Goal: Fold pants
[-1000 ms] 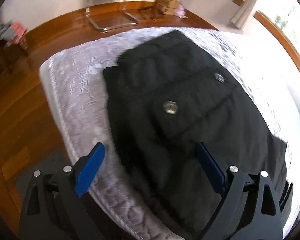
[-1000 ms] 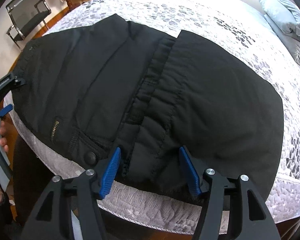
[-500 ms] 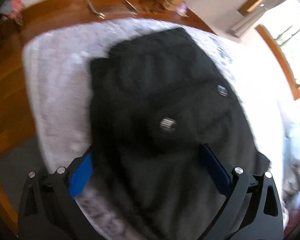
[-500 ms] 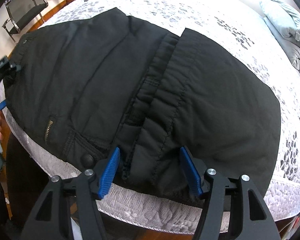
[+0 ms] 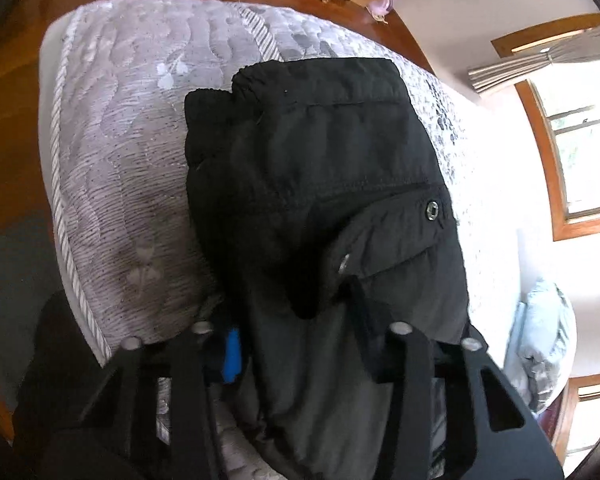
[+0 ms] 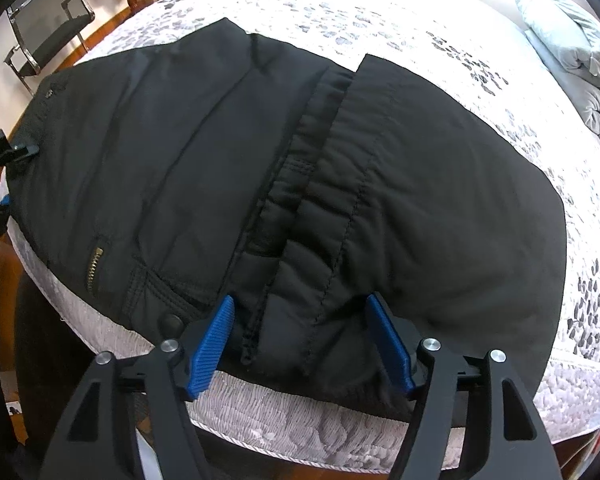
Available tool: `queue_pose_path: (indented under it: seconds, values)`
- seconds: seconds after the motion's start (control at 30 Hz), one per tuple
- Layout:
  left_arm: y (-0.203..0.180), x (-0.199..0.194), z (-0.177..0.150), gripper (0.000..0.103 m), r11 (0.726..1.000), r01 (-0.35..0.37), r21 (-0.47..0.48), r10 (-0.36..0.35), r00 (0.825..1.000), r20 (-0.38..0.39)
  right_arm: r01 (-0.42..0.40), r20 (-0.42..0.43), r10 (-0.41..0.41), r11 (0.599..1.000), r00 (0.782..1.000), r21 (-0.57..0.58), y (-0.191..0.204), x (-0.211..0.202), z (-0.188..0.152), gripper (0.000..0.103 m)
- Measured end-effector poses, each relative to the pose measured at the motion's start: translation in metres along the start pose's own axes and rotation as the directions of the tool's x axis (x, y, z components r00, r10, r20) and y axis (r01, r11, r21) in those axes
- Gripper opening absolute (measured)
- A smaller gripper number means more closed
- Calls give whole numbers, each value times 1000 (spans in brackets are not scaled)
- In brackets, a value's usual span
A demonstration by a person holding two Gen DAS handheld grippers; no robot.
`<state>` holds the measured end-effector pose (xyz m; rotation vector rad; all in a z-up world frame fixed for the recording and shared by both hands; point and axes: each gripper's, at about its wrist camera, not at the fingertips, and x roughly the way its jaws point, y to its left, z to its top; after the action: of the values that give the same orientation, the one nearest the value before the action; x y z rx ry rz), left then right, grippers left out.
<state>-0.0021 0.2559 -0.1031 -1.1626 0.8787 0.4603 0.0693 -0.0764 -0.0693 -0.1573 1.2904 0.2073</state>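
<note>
Both grippers at black pants [image 6: 380, 184]

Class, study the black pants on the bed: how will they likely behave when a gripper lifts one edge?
The pants will probably flop and drape, since the cloth already wrinkles and sags over the mattress edge. Their padded, stitched look suggests some bulk, so folds may spring open. In the left wrist view, fabric bunches at the left gripper.

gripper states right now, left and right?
Left gripper: shut on the black pants.
Right gripper: open, jaws straddling the pants' near edge.
</note>
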Motion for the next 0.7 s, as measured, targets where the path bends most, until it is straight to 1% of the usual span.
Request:
queue_pose_path:
  seconds: [0.07,0.13,0.23,0.27,0.3,0.33,0.4,0.43,0.53,0.57,0.6,0.63,0.7]
  values:
    - [8,-3,7,24,999,52,-11,-52,998,-22,-8,7,8,1000,1000,4,-3,1,-2,70]
    - [12,-5,9,19,994,102,-31,-103,994,-41,-13,13,13,1000,1000,8,-6,1,-3,70]
    - [14,-7,8,17,992,118,-34,-119,992,-45,-17,19,17,1000,1000,13,-9,1,-6,71]
    - [12,-10,7,15,993,120,-25,-120,992,-33,-19,22,19,1000,1000,13,-10,1,-6,71]
    - [8,-13,5,15,994,109,1,-109,994,-18,-22,24,22,1000,999,13,-11,1,-7,71]
    - [-3,-17,2,14,995,85,57,-85,996,4,-27,27,27,1000,999,14,-12,1,-8,71]
    - [-22,-24,-3,12,986,69,149,-77,996,43,-38,33,37,999,999,21,-15,1,-10,72]
    - [-33,-30,-7,12,978,78,193,-91,994,63,-44,37,43,999,998,25,-17,0,-11,72]
    - [-58,-45,-18,11,953,97,289,-130,987,96,-61,48,59,998,997,35,-22,0,-14,73]
    - [-72,-51,-25,11,936,103,336,-149,982,112,-66,52,64,997,997,36,-24,0,-15,73]
    - [-80,-55,-31,11,925,106,364,-160,980,121,-72,56,70,997,996,37,-27,0,-17,73]
    - [-90,-59,-39,11,907,108,406,-176,975,133,-78,59,75,996,995,38,-29,0,-18,73]
    - [-116,-67,-58,11,849,105,518,-215,964,156,-97,68,94,994,993,48,-36,-2,-21,73]
